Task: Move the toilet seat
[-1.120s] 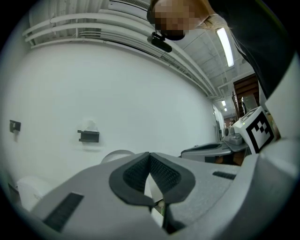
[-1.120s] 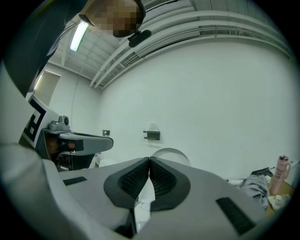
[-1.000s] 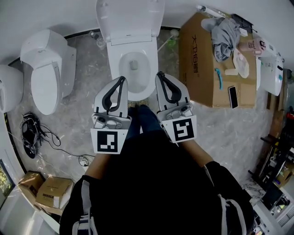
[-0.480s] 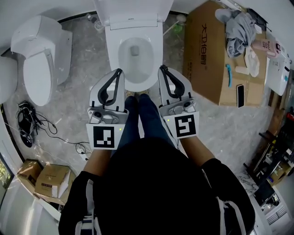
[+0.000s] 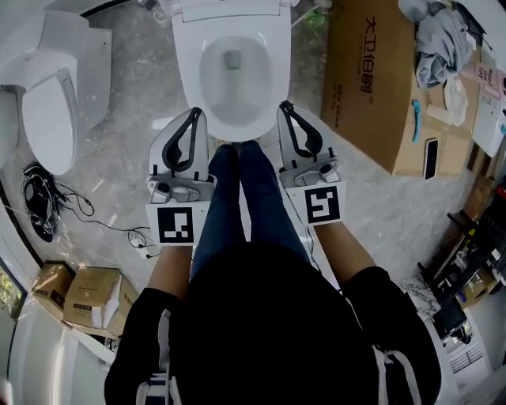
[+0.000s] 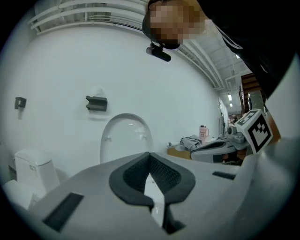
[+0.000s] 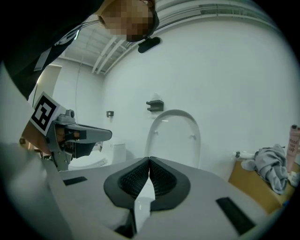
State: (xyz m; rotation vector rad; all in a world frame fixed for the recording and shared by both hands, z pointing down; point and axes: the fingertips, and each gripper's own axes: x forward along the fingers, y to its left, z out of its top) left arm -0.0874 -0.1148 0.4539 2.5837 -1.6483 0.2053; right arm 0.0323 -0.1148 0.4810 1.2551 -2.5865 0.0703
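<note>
Toilet seat [image 5: 278, 79]: white oval ring lying flat round the bowl opening, top centre of the head view; smooth and glossy, broader at the sides than at the front.
Lid [image 5: 229, 8]: white, raised behind the seat at the top edge; in the left gripper view [image 6: 125, 136] it stands upright against the white wall, rounded at the top, with two small bumps on its face.
Left gripper [image 5: 194, 112]: tips beside the front left of the bowl; dark ribbed pads pressed together, nothing between them.
Right gripper [image 5: 285, 105]: tips beside the front right of the bowl; pads likewise pressed together and empty.
Contact: neither gripper can be seen to touch the seat.
Person's legs [image 5: 233, 198]: in blue jeans, between the two grippers, feet at the foot of the bowl.
Second toilet [image 5: 51, 103]: white, upper left.
Cardboard box [image 5: 368, 87]: upper right, grey cloth [image 5: 439, 43] lying on it.
Cables [image 5: 35, 198]: black tangle at the left edge.
</note>
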